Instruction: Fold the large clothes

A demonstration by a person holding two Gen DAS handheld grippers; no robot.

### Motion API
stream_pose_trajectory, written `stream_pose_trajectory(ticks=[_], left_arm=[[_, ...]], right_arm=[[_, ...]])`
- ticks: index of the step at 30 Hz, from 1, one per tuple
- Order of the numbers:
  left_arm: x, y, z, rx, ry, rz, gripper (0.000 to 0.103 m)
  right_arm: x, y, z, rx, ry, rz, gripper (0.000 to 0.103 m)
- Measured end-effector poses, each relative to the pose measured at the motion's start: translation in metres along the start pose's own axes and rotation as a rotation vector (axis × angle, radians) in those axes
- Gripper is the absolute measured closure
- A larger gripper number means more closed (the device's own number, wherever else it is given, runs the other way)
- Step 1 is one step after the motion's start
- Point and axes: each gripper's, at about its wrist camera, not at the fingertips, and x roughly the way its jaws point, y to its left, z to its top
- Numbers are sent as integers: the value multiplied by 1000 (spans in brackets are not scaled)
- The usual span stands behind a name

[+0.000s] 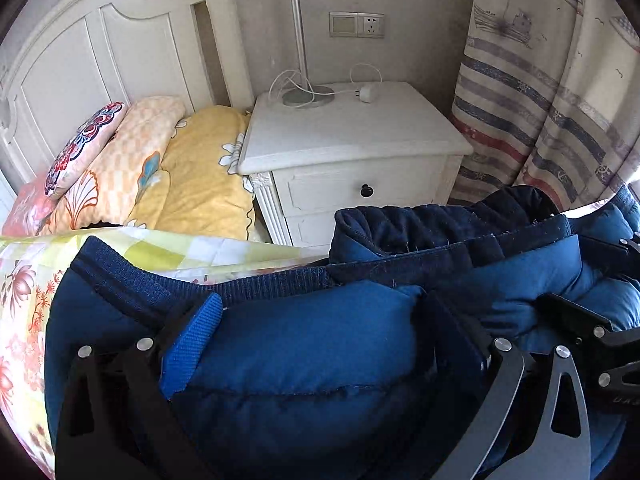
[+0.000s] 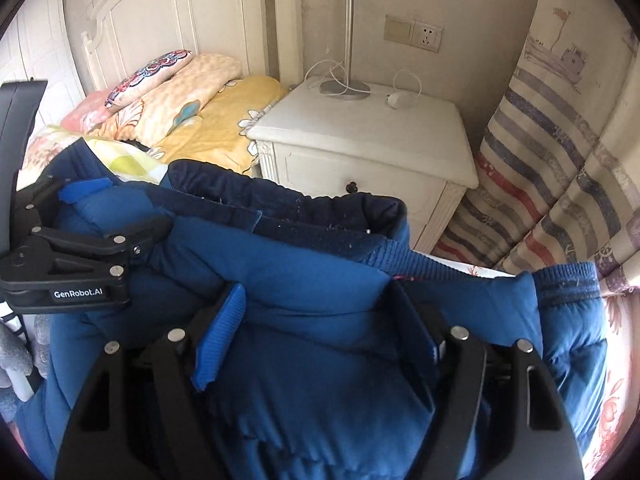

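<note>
Beyond both pairs of fingers stands a bedroom corner: a white headboard (image 1: 80,52), a striped curtain (image 1: 560,120) with ship prints, and between them a white nightstand (image 1: 352,136). Ahead and to the left of the fingers a floral bedsheet (image 1: 24,288) carries stacked folded quilts (image 1: 192,168). Filling the space at the fingers is the blue padded jacket (image 1: 312,344), bunched up with its ribbed hem and dark lining rising just past the tips. The left gripper (image 1: 320,332) has its fingers (image 1: 192,344) spread wide but pressed into a thick roll of the jacket held between them. The right gripper (image 2: 316,320) likewise clamps a puffy fold between its blue-padded fingers (image 2: 220,332). On the nightstand, far beyond the tips, sit a lamp base (image 1: 308,96) and a white charger (image 1: 368,93) with its cable
</note>
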Motion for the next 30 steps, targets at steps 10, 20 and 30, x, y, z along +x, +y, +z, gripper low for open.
stream_pose_trajectory(ticks=[10,20,30], left_arm=[[0,-4,0,11,-17,28,4],[-65,43,11,46,-104,59,4],[-10,109,-23,-175,14,-16,4]], right_arm=[[3,2,0,-18,-8,-39,28],[-63,-45,-1,-15,-49,-142,27],[-32,-115,-48,235,-54,-9,24]])
